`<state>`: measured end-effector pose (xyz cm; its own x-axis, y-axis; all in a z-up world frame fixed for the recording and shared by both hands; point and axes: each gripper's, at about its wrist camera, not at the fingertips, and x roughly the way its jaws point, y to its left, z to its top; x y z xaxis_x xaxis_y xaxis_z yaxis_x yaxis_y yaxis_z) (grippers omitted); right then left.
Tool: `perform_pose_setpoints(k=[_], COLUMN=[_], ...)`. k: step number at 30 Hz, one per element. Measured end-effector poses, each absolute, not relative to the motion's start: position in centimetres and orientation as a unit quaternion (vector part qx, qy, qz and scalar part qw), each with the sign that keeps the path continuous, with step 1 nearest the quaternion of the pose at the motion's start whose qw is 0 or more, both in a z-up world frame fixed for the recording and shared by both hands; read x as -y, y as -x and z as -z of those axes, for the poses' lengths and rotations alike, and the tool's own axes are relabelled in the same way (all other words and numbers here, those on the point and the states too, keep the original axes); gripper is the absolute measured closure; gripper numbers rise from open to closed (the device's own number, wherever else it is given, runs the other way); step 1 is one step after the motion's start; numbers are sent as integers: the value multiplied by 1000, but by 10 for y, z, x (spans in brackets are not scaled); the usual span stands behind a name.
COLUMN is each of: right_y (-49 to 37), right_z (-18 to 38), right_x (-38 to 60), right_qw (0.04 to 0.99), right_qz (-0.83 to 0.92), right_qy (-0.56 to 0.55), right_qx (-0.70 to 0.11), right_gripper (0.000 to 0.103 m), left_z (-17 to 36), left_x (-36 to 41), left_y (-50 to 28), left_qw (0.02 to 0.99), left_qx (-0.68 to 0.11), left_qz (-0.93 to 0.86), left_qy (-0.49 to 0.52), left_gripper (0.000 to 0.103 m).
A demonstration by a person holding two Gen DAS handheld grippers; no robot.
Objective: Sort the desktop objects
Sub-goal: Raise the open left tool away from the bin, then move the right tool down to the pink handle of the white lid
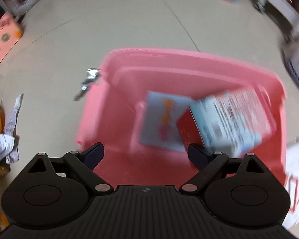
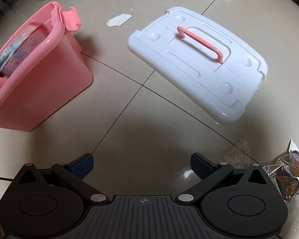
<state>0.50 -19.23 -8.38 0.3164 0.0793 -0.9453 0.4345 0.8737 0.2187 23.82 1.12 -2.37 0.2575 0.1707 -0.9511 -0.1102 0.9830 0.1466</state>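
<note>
Two boxes lie inside the open pink plastic storage bin (image 1: 181,83): a pale blue flat carton with orange lettering (image 1: 162,123) and, tilted against it, a light teal printed carton (image 1: 229,123); both are blurred in the left wrist view, so their print cannot be read and it cannot be told whether the teal one has come to rest. The left gripper (image 1: 145,156) hangs above the near side of the bin with its jaws wide apart and nothing between them. The right gripper (image 2: 141,166) hovers over bare tiled floor (image 2: 129,91), jaws likewise spread wide and empty. In the right wrist view the same bin stands to the left, a round patterned item showing at its rim, its side latch flipped up. The white rectangular plastic lid with a pink handle (image 2: 199,65) lies flat on the floor, well apart from the bin. A crumpled silver foil wrapper (image 2: 289,177) lies just beside the right gripper, and another foil scrap (image 1: 87,83) lies by the bin's left edge. Judgement: the step in hand is depositing items into the bin, and it appears near completion. The next move calls for either collecting the loose wrappers or taking the lid by its handle and seating it squarely on the bin.
</note>
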Motion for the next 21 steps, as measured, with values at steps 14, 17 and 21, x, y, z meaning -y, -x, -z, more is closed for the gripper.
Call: perform_pose_setpoints(k=[14, 17, 21], right_y=[-3, -3, -4], right_z=[78, 74, 61], right_x=[201, 201, 201], right_qw=[784, 786, 797], right_qz=[114, 112, 106], right_qy=[-208, -202, -197], right_qx=[-573, -573, -561], right_gripper=[0, 0, 0], left_z=[24, 13, -9], left_x=[14, 3, -11], left_y=[-226, -221, -210], left_qw=[794, 792, 796], left_qx=[-599, -599, -586], left_qz=[-80, -99, -126], left_qy=[-70, -67, -80], left_gripper=[10, 10, 10])
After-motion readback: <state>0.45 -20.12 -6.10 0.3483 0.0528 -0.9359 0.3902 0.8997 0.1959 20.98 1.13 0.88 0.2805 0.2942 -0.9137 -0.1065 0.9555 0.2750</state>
